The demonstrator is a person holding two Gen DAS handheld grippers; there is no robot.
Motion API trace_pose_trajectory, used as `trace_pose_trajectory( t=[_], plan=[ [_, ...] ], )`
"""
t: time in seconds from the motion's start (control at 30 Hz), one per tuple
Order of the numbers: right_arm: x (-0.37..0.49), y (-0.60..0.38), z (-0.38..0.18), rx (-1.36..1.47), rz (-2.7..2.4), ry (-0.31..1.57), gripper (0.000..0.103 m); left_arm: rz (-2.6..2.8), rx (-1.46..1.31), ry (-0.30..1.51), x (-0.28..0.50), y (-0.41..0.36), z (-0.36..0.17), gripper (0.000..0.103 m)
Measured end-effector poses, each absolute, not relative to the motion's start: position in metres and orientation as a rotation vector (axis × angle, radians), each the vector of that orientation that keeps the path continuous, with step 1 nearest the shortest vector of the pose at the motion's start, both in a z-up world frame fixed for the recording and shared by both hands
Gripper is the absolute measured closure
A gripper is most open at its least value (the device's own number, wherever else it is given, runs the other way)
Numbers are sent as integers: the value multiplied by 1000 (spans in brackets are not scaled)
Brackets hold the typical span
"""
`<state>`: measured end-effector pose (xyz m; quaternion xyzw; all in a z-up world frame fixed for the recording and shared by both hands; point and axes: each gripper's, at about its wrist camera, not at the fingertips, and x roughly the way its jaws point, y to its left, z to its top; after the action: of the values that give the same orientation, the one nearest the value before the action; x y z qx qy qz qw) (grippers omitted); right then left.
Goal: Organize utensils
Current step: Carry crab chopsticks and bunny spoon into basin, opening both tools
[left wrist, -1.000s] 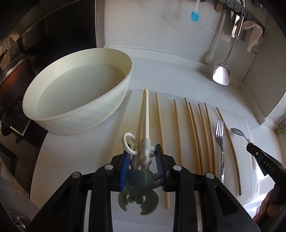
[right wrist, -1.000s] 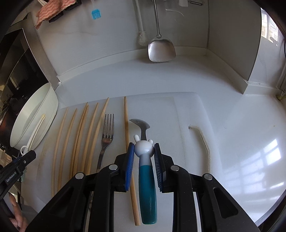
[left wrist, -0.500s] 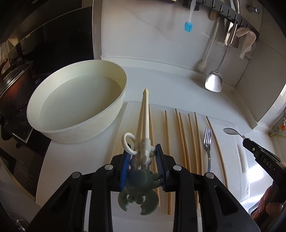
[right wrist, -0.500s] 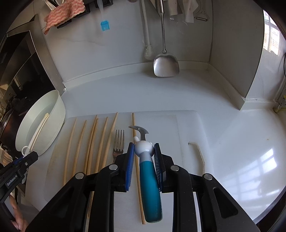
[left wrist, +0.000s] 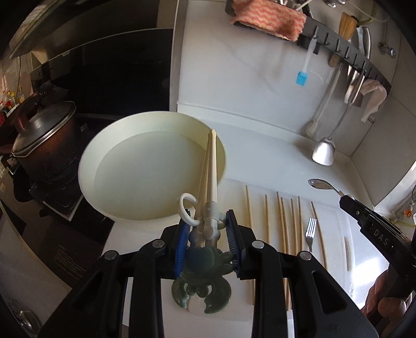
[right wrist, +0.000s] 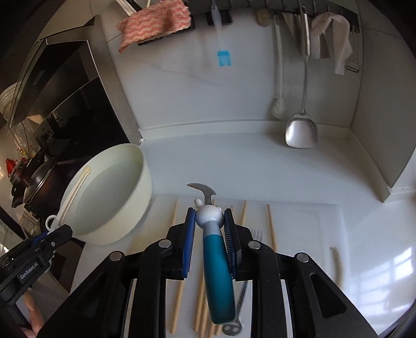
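My left gripper (left wrist: 208, 231) is shut on a pair of cream training chopsticks (left wrist: 211, 176) with a white finger ring and a green crab-shaped top. Their tips hang over the white basin (left wrist: 109, 166). My right gripper (right wrist: 209, 221) is shut on a child's spoon (right wrist: 217, 270) with a teal handle and a white rabbit head; its metal bowl sticks out ahead of the pads. Both are raised above the white cutting board (right wrist: 306, 228), where several wooden chopsticks (left wrist: 282, 223) and a metal fork (left wrist: 310, 232) lie in a row. The right gripper (left wrist: 345, 201) also shows in the left wrist view.
A lidded dark pot (left wrist: 44, 145) stands left of the basin. On the back wall hang a metal spatula (right wrist: 301, 130), a blue silicone brush (right wrist: 224, 57), a white brush, a pink cloth (right wrist: 153, 23) and a white rag. The white counter (right wrist: 260, 166) meets a corner at the right.
Both grippers have risen with their utensils still held. The left one has moved so the training chopsticks now point over the basin; the board and its chopsticks look smaller and lower.
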<state>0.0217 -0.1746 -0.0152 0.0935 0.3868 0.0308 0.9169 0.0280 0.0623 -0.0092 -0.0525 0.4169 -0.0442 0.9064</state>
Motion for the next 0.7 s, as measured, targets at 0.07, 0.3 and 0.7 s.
trace_pose_trajectory(
  t=[0.07, 0.3, 0.7],
  plan=[
    [36, -150, -9, 189, 87, 784, 81, -77, -109, 854, 38, 83, -6, 75],
    [92, -67, -7, 194, 142, 803, 81, -61, -78, 888, 97, 150, -19, 75],
    [179, 21, -54, 186, 149, 906, 81, -96, -62, 982, 186, 200, -66, 75]
  ],
)
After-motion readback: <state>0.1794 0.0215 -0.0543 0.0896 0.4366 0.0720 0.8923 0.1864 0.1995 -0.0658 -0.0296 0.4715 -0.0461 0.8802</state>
